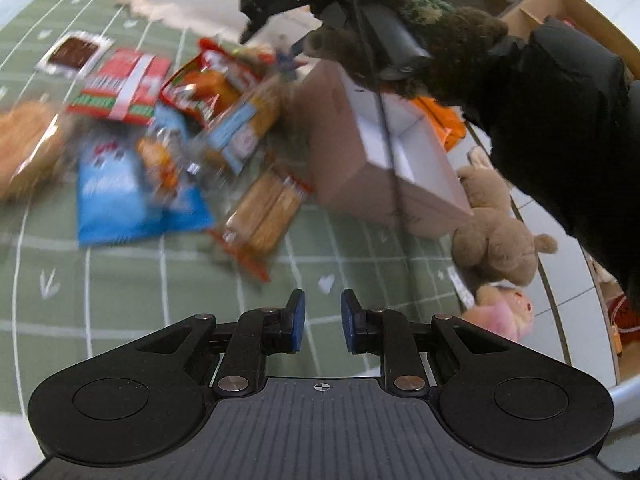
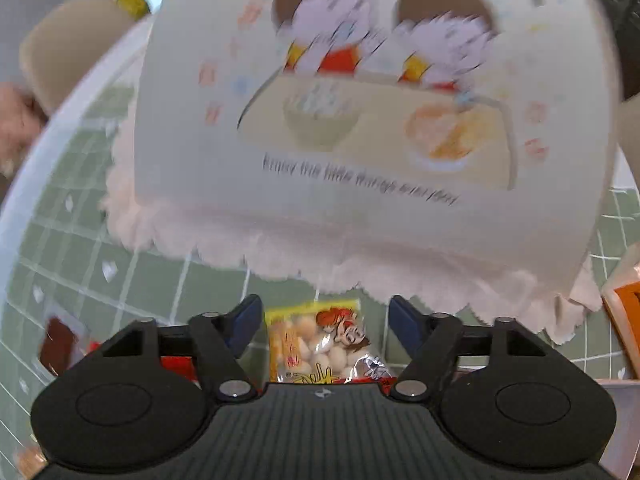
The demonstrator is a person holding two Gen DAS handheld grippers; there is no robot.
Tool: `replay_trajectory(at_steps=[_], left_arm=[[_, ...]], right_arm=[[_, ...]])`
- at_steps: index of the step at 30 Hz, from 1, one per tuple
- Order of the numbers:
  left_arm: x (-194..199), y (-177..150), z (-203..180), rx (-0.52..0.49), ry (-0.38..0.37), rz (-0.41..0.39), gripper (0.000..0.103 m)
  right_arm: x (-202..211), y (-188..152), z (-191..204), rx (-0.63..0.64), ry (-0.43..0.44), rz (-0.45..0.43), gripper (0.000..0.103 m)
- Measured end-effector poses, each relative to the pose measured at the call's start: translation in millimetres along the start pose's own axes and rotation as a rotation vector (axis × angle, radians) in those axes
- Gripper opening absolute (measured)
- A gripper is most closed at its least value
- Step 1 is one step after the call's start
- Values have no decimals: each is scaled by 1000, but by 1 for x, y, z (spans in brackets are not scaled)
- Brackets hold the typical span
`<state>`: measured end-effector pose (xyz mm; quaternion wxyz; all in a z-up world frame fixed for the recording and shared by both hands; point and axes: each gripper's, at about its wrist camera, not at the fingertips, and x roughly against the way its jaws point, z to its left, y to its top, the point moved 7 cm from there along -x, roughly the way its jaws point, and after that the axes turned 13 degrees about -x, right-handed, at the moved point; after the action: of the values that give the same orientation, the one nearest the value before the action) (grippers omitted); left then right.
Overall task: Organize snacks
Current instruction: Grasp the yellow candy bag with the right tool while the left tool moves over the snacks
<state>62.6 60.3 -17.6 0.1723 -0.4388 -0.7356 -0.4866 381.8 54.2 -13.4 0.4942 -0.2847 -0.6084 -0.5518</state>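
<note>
Landmark: the cardboard box (image 1: 384, 168) is standing open on the green grid mat (image 1: 120, 300); all places below are given from it.
Far left of the box: a clear packet with a brown square (image 1: 74, 53) is lying flat on the mat, and an orange-brown bag (image 1: 28, 148) is sitting at the view's left edge, blurred.
Left of the box: a red and white pack (image 1: 124, 88), a blue bag (image 1: 120, 196) and a red pouch (image 1: 204, 84) are lying in a loose heap, overlapping one another.
Just left of the box: a light-blue biscuit pack (image 1: 244, 128) is leaning toward the box wall, and a clear pack of biscuit sticks (image 1: 266, 212) is lying near its lower corner.
Left gripper (image 1: 322, 322): it is hovering over bare mat below the box, fingers nearly clenched with only a slim gap, gripping nothing.
Above the box: a gloved hand (image 1: 420, 40) is holding the other gripper's handle.
Right of the box: a tan plush bear (image 1: 496, 224) is lying against its corner.
Right gripper (image 2: 325, 330): its fingers are standing released and apart, with a yellow snack packet (image 2: 316, 340) lying between them, untouched by either pad.
Beyond the right gripper: a white bag with a cartoon print (image 2: 360, 120) is filling the view, motion-blurred.
</note>
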Motion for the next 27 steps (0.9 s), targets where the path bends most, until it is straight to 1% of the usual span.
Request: replay_trajectory(at_steps=[1, 2, 3, 5, 6, 7, 9, 11, 13, 15, 17, 19, 20, 21, 22, 24, 26, 27], left_arm=[[0, -4, 4, 14, 1, 4, 22], [-1, -5, 6, 27, 1, 7, 22], [-4, -4, 8, 36, 2, 11, 22], [-8, 0, 10, 34, 5, 11, 22], [-11, 2, 11, 29, 16, 8, 22], [-13, 5, 13, 25, 31, 6, 22], [-17, 12, 20, 20, 64, 3, 22], [-16, 17, 31, 37, 94, -14, 21], [-7, 22, 40, 57, 107, -33, 21], [7, 27, 44, 57, 120, -64, 21], [24, 33, 51, 55, 156, -107, 21], [44, 42, 57, 52, 209, -165, 21], [50, 50, 58, 44, 220, -190, 22], [53, 60, 56, 20, 215, -205, 22], [51, 70, 52, -13, 200, -202, 22], [37, 94, 34, -128, 166, -160, 22], [17, 112, 13, -261, 140, -109, 22], [6, 119, 4, -327, 143, -88, 24]], right_arm=[[1, -8, 5, 35, -8, 0, 53], [3, -16, 9, 45, 14, 7, 49], [9, -24, 13, 31, 54, 16, 48], [24, -44, 23, -8, 190, 80, 47], [34, -55, 31, -15, 273, 123, 46], [46, -67, 38, -6, 327, 145, 46], [71, -84, 47, 42, 371, 138, 46], [92, -94, 43, 60, 381, 116, 46], [115, -108, 24, 31, 390, 100, 46], [134, -121, 7, 28, 388, 70, 46], [151, -136, -12, 20, 375, 31, 46], [166, -156, -39, -24, 369, 2, 46], [165, -162, -42, -43, 367, -4, 46], [170, -172, -55, -69, 359, -17, 46], [170, -179, -63, -88, 345, -31, 46], [170, -200, -86, -125, 298, -57, 46], [163, -220, -102, -181, 261, -56, 46], [160, -229, -109, -212, 256, -50, 46]])
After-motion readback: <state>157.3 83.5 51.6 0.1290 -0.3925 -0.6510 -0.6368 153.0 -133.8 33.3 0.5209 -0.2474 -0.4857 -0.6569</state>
